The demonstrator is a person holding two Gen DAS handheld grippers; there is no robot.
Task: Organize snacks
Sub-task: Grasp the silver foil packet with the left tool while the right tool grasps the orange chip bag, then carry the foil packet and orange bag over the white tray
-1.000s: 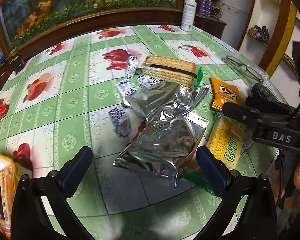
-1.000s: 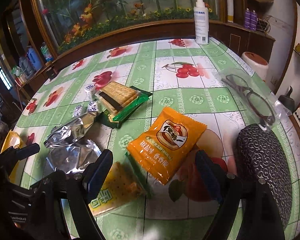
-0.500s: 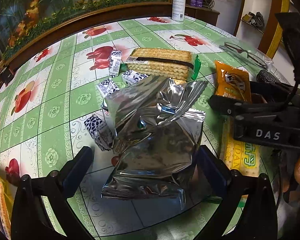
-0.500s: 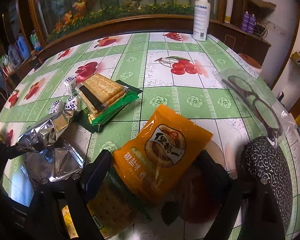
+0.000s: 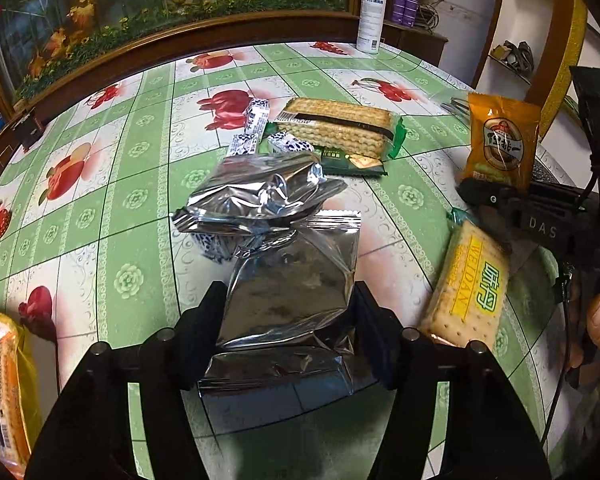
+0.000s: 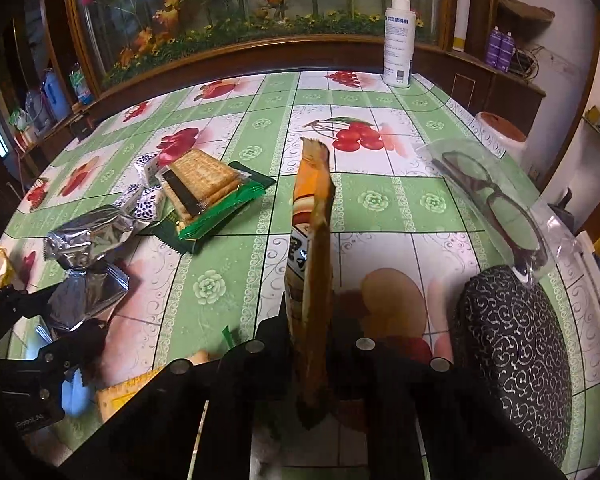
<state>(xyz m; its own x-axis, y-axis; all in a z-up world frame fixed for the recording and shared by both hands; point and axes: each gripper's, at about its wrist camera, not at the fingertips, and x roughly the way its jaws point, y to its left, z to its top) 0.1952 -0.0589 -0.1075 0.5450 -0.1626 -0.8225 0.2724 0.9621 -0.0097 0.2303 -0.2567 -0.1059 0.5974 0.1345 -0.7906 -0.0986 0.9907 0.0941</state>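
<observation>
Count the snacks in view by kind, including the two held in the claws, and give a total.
Silver packs: 2
Cracker packs: 2
Spotted sweets: 4
Orange pack: 1
Dark green packet: 1
Yellow bag at the left edge: 1
Total: 11

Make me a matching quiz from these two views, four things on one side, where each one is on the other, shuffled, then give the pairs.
Things:
1. orange snack packet
2. silver foil bag
3. white spray bottle
4. eyeglasses

Places:
A. inside a clear plastic bag
B. between the left gripper fingers
C. standing at the table's far edge
D. clamped edge-on in the right gripper

Pairs: 1-D, 2-B, 3-C, 4-A
</observation>
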